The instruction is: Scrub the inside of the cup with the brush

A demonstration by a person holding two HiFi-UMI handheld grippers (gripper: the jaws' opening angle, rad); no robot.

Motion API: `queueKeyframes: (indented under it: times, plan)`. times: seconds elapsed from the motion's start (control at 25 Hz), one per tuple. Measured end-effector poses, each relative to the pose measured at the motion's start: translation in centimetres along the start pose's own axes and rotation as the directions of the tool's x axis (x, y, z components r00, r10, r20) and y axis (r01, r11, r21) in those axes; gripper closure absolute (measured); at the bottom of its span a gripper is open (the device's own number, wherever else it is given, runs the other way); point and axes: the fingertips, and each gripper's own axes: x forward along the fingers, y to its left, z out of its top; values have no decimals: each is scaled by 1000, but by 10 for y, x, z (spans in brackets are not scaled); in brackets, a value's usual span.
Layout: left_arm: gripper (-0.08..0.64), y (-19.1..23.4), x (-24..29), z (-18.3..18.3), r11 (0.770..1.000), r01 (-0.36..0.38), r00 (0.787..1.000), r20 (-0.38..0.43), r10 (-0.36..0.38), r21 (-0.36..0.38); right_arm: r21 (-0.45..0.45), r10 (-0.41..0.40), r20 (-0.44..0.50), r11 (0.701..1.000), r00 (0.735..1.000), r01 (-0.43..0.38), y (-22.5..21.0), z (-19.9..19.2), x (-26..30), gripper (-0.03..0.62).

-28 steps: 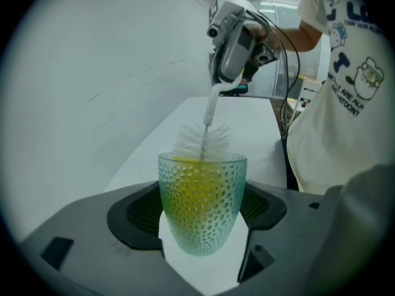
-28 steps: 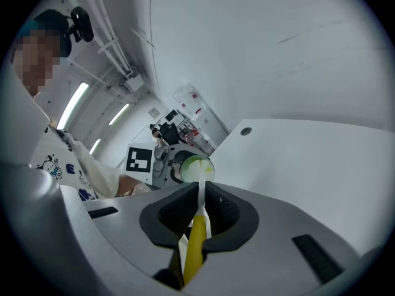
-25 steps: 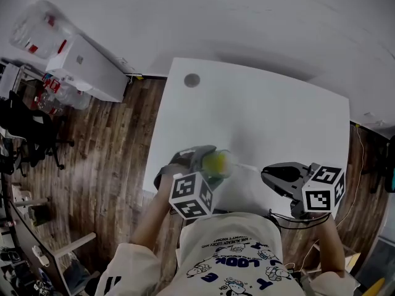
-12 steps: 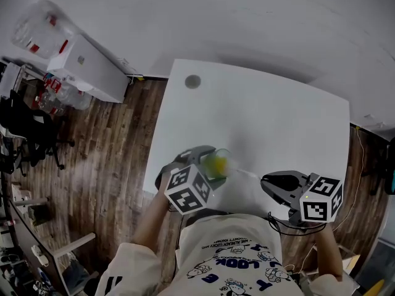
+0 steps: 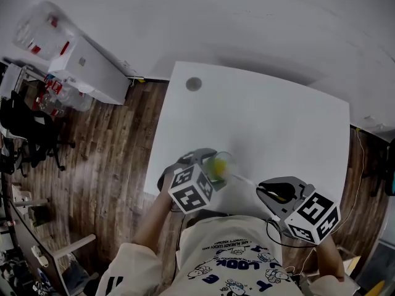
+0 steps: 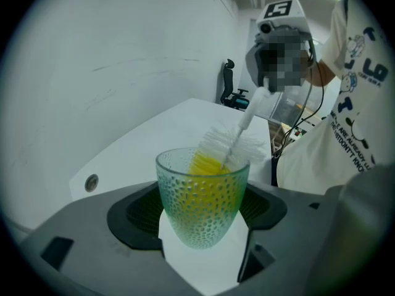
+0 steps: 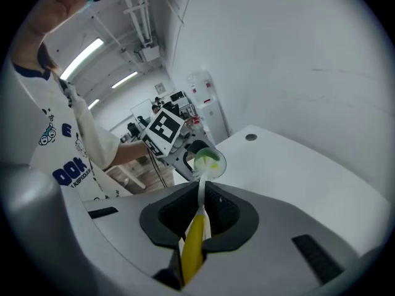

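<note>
A dimpled clear glass cup (image 6: 202, 196) with a green tint sits between the jaws of my left gripper (image 6: 203, 217), which is shut on it. In the head view the cup (image 5: 220, 164) is tipped toward the right, above the table's near edge. My right gripper (image 7: 196, 227) is shut on the yellow handle of a bottle brush (image 7: 192, 248). Its thin white stem (image 5: 244, 179) reaches left to the cup. The brush head (image 6: 223, 152), white and yellow bristles, stands in the cup's mouth, partly inside. The right gripper (image 5: 271, 194) is apart from the cup, to its right.
The white table (image 5: 265, 122) has a small round grey cap (image 5: 194, 84) at its far left corner. A white cabinet (image 5: 86, 66) stands on the wood floor to the left, with clutter and a dark chair (image 5: 24, 131) beyond. The person's white shirt (image 5: 237, 258) fills the bottom.
The right gripper has dropped nearer to the body and turned slightly, keeping the brush in the cup. The left gripper shifted and turned a little with the cup.
</note>
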Motion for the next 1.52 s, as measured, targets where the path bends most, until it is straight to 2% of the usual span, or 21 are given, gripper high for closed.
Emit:
queueKeyframes:
  times: [0.32,0.6,0.92,1.2,1.36,1.52]
  plan:
    - [204,-10,1,-2,999,-5,1000,-27,6,41,-203,-67,-85,978,994,48,18,12,1,549]
    - [204,-11,4,-3,996,-25,998,-53,30,87,-260,-79,-115,964,990,47,17,19,3,549]
    - [204,-12,3,-3,987,-48,996,-69,60,156,-190,-37,-104,982,994,16,5,24,0,549]
    - [204,-14,-3,-2,973,-63,995,-64,79,222,-54,26,-65,998,998,-30,-11,25,-3,549]
    - [204,-15,-4,0,973,-73,995,-50,86,220,31,62,-33,998,998,-61,-19,20,-5,549]
    - [204,-15,-2,0,975,-72,995,-49,84,209,66,68,-19,996,997,-67,-22,16,-8,549]
